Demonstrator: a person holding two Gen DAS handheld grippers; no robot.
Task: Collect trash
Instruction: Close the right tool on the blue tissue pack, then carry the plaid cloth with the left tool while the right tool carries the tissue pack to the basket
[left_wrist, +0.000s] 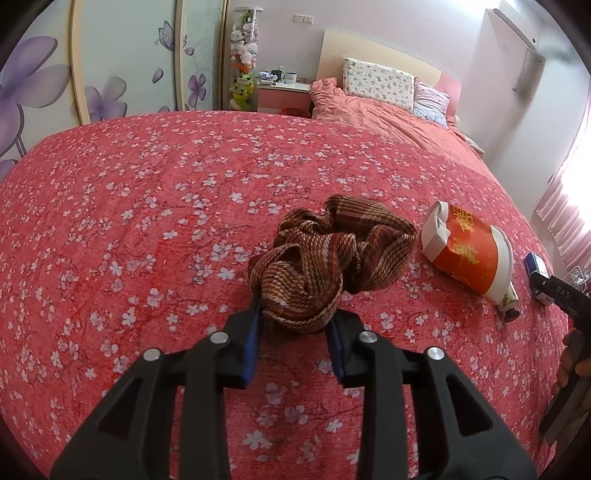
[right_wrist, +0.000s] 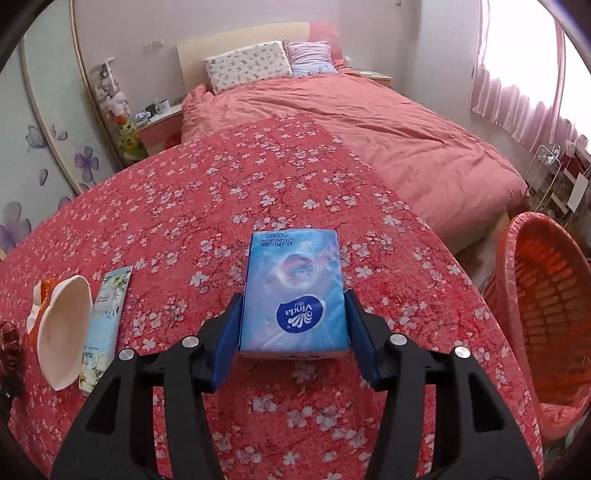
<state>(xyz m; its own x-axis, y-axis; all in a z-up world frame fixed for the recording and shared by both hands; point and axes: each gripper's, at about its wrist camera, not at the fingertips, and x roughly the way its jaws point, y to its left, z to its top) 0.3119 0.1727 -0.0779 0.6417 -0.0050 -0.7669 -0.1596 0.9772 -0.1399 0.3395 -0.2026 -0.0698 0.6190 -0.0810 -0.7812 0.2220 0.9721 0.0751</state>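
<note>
The right claw (right_wrist: 293, 325) straddles the blue tissue pack (right_wrist: 293, 291) on the floral bedspread (right_wrist: 184, 206), pads beside its edges but not yet visibly squeezing; a soft pack may slip. The left claw (left_wrist: 295, 328), released, brackets the striped cloth (left_wrist: 328, 258) left of the pack. The orange basket (right_wrist: 535, 306) stands right.

both hand-held grippers angle downward, the left hand-held gripper (left_wrist: 295, 325) narrowly parted, the right hand-held gripper (right_wrist: 293, 332) wider.
</note>
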